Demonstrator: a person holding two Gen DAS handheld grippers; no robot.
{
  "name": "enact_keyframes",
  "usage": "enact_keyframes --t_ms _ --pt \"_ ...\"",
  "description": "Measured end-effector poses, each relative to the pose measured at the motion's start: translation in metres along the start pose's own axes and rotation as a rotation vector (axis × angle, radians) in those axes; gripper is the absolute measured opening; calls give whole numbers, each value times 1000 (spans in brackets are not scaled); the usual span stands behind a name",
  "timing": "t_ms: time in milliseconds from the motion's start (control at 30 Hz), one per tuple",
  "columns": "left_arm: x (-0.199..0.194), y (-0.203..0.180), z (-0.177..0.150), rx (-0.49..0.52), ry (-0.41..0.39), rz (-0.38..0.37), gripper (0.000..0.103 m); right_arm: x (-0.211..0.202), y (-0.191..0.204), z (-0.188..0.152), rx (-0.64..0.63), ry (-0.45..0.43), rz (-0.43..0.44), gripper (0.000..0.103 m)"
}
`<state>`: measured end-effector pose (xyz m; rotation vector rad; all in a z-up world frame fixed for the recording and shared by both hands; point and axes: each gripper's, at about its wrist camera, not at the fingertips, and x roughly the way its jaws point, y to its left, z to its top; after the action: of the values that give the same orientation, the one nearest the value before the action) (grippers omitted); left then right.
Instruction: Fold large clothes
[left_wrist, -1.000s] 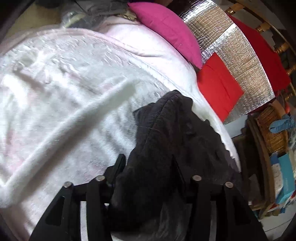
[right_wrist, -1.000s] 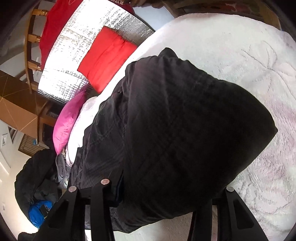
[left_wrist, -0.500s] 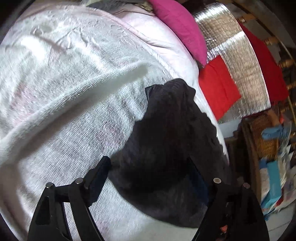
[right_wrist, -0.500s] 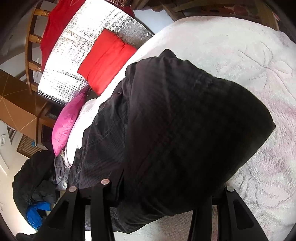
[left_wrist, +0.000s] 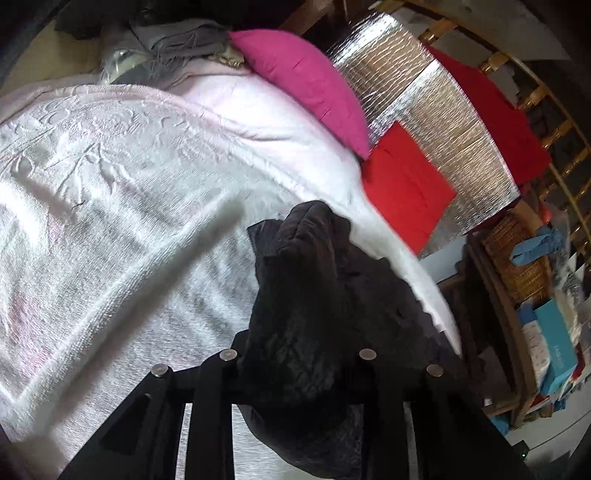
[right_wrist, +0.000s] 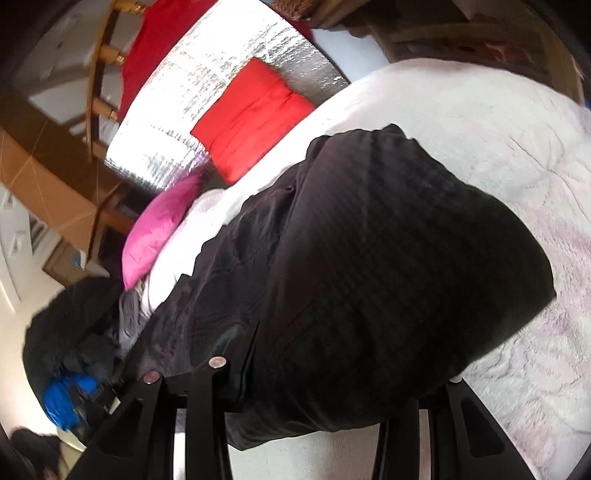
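A black quilted jacket (left_wrist: 314, 295) lies bunched on the pale pink bedspread (left_wrist: 110, 221), near the bed's right edge. My left gripper (left_wrist: 295, 347) has a thick fold of the jacket between its fingers; its jaws are closing and the fabric fills the gap and hides the pads. In the right wrist view the jacket (right_wrist: 388, 240) bulges as a large dark mound over my right gripper (right_wrist: 332, 365). Those jaws are closing too, with jacket fabric packed between them and draped over the fingertips.
A magenta pillow (left_wrist: 306, 81) and a red cushion (left_wrist: 402, 184) lean on a silver foil panel (left_wrist: 443, 110) at the bed's far side. Grey clothes (left_wrist: 177, 40) lie at the head. A wicker basket (left_wrist: 517, 258) and boxes stand beside the bed. Dark clothes (right_wrist: 66, 332) are piled off the other side.
The left jaws spread wide over the jacket, then narrowed onto a fold of it. The right view has rolled and shifted a little, with the jacket still bunched over the gripper.
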<state>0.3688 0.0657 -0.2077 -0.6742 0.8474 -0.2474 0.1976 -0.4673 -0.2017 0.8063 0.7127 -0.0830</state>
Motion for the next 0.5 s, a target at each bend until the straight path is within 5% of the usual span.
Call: enact_keyframes --t_ms 67,233,367,433,500 --pt "15 9 -7 -24 90 59 35 12 -11 -2 47 50 -36 51" --pt "4 22 0 -80 177 39 53 6 -37 10 229 175 36 60" --pt "-24 30 8 -35 146 61 62 -31 -53 20 206 225 57 60" --pt "-39 30 13 12 96 90 66 -52 -66 28 200 183 44 63" --pt "-47 24 21 67 45 119 71 -79 -86 38 225 82 8 77"
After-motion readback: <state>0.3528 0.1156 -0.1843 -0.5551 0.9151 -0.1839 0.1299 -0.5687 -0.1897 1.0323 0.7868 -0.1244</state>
